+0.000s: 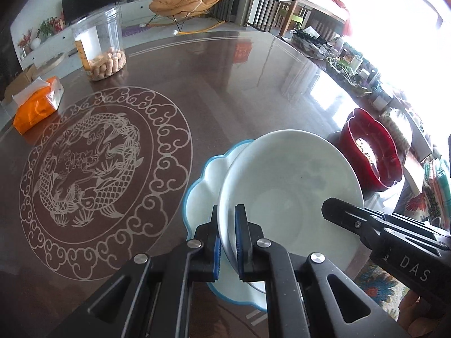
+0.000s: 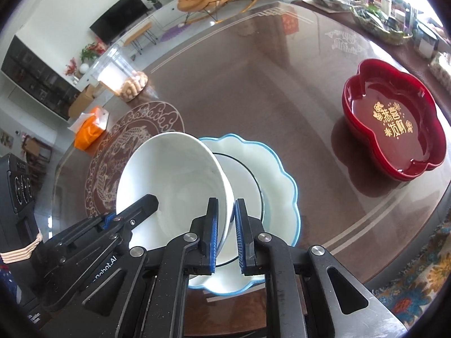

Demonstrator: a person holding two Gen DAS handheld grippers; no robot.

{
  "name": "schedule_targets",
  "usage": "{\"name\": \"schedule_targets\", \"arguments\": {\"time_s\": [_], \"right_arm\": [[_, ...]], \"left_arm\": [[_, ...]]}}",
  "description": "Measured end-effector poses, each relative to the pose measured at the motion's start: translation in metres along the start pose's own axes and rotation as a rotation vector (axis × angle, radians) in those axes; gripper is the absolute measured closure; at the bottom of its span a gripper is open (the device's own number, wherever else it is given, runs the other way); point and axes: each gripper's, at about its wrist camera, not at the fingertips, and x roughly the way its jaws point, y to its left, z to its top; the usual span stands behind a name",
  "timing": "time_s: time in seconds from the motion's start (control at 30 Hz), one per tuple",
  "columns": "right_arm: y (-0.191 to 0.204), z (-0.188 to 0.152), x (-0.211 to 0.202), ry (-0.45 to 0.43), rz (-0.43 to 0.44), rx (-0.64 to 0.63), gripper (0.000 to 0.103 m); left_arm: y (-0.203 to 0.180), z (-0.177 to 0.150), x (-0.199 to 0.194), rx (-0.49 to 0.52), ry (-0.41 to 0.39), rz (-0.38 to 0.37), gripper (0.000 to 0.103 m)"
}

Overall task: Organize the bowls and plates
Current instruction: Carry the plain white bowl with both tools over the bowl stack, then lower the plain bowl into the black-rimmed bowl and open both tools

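Left tongs [image 1: 226,235] and right tongs [image 2: 226,232] each clamp opposite rims of the white bowl [image 1: 290,186]; bowl tilted, directly above the blue-edged plate [image 2: 282,194] on the tabletop [image 2: 253,90]; red dish [image 2: 394,126] lies well apart to the right

Both views sit right behind their own fingers, looking steeply down at the table [image 1: 231,90] from close up. The left one faces the bowl [image 1: 290,191] from its left rim, the right one from the opposite rim. Both share the bowl, the plate [image 2: 282,197], the red dish [image 2: 394,124] and the far room
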Motion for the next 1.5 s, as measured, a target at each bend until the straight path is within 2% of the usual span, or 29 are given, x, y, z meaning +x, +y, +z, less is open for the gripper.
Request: {"name": "schedule_targets", "arguments": {"time_s": [0.1,0.2,0.37,0.43,0.6,0.83,0.97,1.03,1.1,1.13,1.37,1.47,1.5], "right_arm": [[-0.003,-0.003,0.006,0.008,0.0,0.0,0.091],[-0.008,-0.004,0.01,0.017,-0.007,0.007,0.092],[-0.015,-0.007,0.012,0.009,-0.013,0.009,0.092],[-0.014,-0.007,0.012,0.005,-0.025,-0.008,0.093],[-0.002,-0.008,0.015,-0.022,-0.092,-0.106,0.093],[0.006,-0.007,0.018,-0.053,-0.118,-0.204,0.089],[0.005,-0.006,0.017,-0.049,-0.069,-0.204,0.075],[0.004,-0.005,0.017,-0.042,-0.053,-0.188,0.07],[0.0,-0.003,0.014,-0.032,-0.004,-0.141,0.057],[-0.002,-0.001,0.013,-0.026,0.023,-0.115,0.054],[-0.021,0.012,0.009,0.055,0.122,0.061,0.052],[-0.013,0.016,0.007,0.068,0.078,0.012,0.052],[-0.012,0.016,0.007,0.081,0.077,0.018,0.049]], "left_arm": [[-0.008,0.0,0.003,0.035,-0.01,0.039,0.095],[-0.014,0.0,0.011,0.075,0.017,0.078,0.095],[-0.019,-0.001,0.013,0.132,0.026,0.102,0.093],[-0.016,0.002,0.007,0.11,0.019,0.084,0.093],[0.001,0.013,-0.01,0.042,0.0,-0.014,0.093],[0.019,0.005,-0.052,0.004,-0.123,0.03,0.093],[0.032,-0.005,-0.067,-0.024,-0.177,0.052,0.093],[0.037,-0.011,-0.067,-0.028,-0.178,0.052,0.093],[0.041,-0.016,-0.063,-0.042,-0.169,0.049,0.093],[0.043,-0.019,-0.061,-0.049,-0.162,0.049,0.093],[0.049,-0.029,-0.053,-0.067,-0.143,0.074,0.093],[0.05,-0.031,-0.053,-0.063,-0.142,0.078,0.093],[0.05,-0.031,-0.053,-0.063,-0.142,0.08,0.093]]}}
